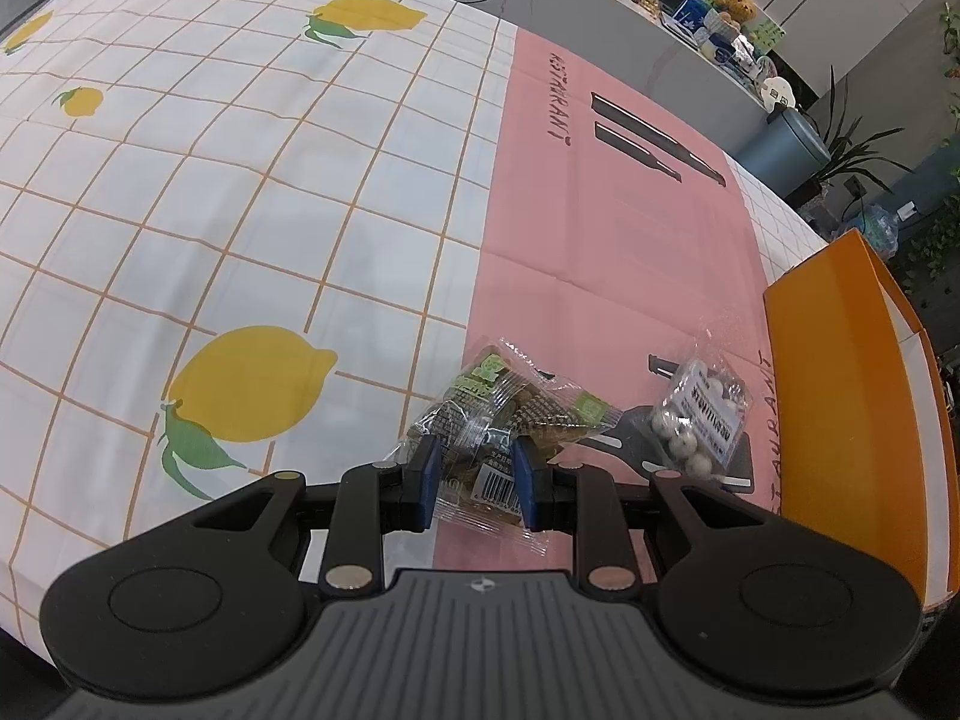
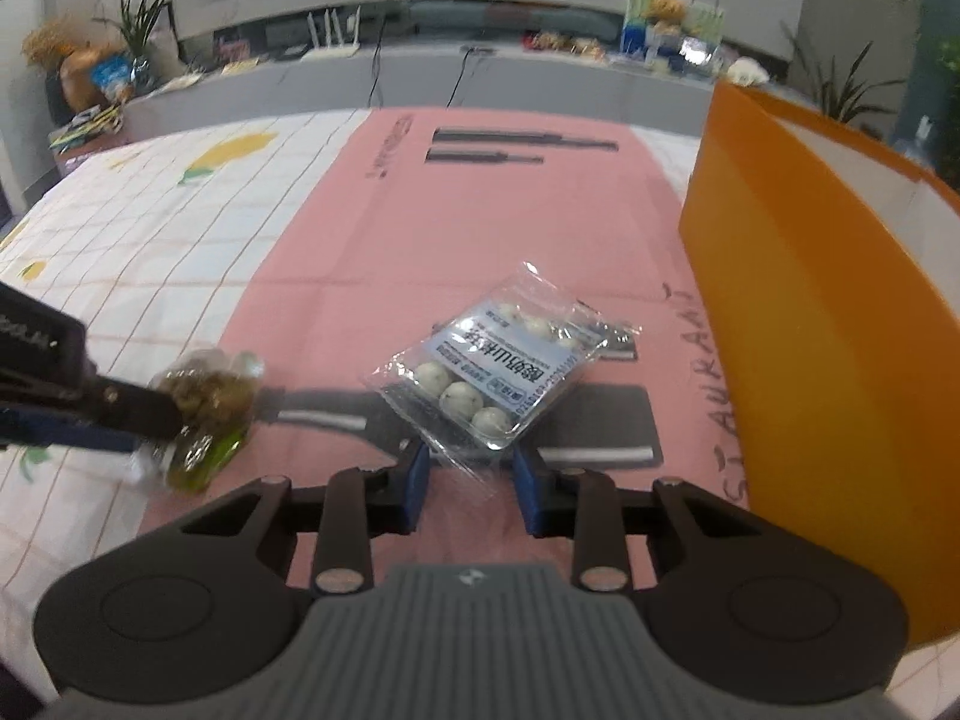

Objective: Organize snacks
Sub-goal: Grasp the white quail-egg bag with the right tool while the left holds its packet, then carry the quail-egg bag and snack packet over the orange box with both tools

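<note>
Blue-padded left gripper (image 1: 474,480) low, clamping brown snack packet (image 1: 504,414)

Left wrist view: mounted behind the left gripper (image 1: 474,483), looking forward and down, close over the pink placemat (image 1: 606,252); lemon tablecloth (image 1: 180,180) filling the left of the frame.
Right wrist view: behind the right gripper (image 2: 471,483), facing along the placemat (image 2: 468,228) toward the far counter (image 2: 420,84), low and close.
Shared: orange box (image 1: 840,396) (image 2: 810,330) at right edge, bag of white balls (image 1: 705,411) (image 2: 492,369), green-brown snack bag (image 1: 510,414) (image 2: 207,414).
</note>
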Action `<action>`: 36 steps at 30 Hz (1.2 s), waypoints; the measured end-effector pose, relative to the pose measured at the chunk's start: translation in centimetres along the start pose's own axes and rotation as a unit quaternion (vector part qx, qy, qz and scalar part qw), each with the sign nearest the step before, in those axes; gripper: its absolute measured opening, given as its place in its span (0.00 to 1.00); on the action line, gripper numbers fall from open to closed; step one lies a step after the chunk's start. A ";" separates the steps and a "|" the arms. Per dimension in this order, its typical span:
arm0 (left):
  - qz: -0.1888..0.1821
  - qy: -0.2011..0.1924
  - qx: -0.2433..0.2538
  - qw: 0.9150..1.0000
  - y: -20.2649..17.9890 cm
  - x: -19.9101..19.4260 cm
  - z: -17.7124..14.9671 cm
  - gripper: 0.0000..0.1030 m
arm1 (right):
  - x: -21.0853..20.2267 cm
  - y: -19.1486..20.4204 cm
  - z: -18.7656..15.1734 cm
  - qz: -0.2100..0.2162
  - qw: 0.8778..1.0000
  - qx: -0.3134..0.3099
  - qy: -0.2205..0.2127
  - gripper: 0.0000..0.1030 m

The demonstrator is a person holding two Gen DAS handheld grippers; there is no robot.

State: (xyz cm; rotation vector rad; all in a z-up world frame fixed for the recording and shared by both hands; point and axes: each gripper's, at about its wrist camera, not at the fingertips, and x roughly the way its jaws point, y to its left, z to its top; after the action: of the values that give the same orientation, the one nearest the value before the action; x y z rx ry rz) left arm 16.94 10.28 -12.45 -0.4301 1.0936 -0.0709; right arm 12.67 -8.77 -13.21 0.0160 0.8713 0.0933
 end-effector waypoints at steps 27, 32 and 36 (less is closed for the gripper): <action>0.000 0.004 -0.002 1.000 0.0 0.1 0.2 0.28 | 5.3 -1.6 3.7 -0.114 0.981 0.149 -0.045 0.97; -0.001 0.004 -0.002 1.000 0.0 0.1 0.2 0.28 | 5.1 -0.6 3.3 -0.130 0.985 0.091 -0.067 0.57; -0.001 0.003 0.006 1.000 -0.2 0.1 0.0 0.27 | 4.5 -0.9 3.0 -0.121 0.987 0.083 -0.064 0.54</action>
State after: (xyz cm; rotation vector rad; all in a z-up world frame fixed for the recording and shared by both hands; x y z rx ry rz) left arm 17.04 10.07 -12.44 -0.4201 1.0978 -0.0799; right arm 17.88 -9.21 -14.72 0.0712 0.7458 -0.2059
